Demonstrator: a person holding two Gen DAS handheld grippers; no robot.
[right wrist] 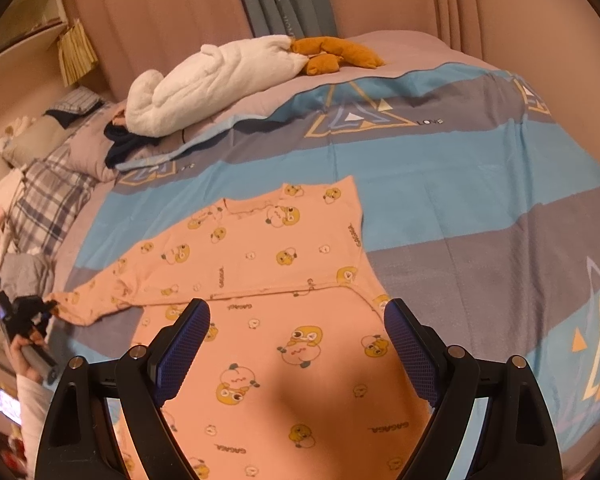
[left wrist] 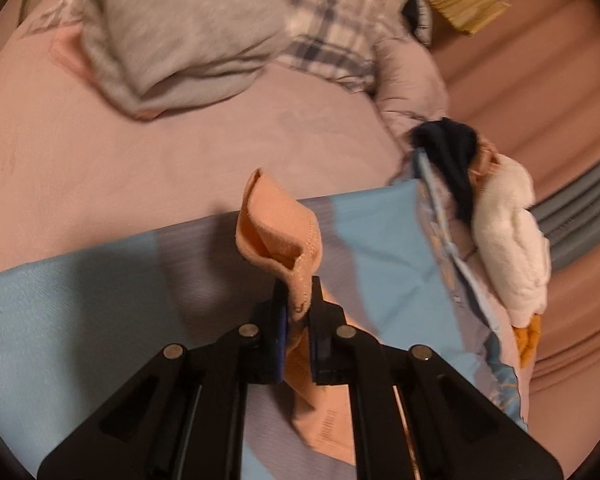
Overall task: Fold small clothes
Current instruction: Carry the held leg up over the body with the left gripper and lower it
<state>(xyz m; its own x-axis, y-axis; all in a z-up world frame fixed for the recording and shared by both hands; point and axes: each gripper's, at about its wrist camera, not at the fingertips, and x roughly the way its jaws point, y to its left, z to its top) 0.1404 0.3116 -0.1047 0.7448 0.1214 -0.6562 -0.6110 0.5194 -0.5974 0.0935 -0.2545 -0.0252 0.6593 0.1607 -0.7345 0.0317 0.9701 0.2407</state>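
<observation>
A peach child's garment point(right wrist: 268, 280) printed with yellow ducks lies flat on the blue and grey striped bedspread point(right wrist: 480, 220). Its long left sleeve point(right wrist: 100, 300) stretches out to the left. My left gripper point(left wrist: 298, 296) is shut on the sleeve cuff point(left wrist: 278, 232), which stands up folded between the fingers. It also shows in the right wrist view point(right wrist: 32, 312), at the sleeve's end. My right gripper point(right wrist: 296, 344) is open and empty, hovering over the garment's body.
A white plush duck point(right wrist: 212, 80) with orange feet lies at the bedspread's far edge beside a dark garment point(right wrist: 124, 140). A grey folded cloth point(left wrist: 168, 40) and plaid pillow point(left wrist: 328, 28) lie beyond the left gripper. Pink curtains point(right wrist: 180, 0) hang behind.
</observation>
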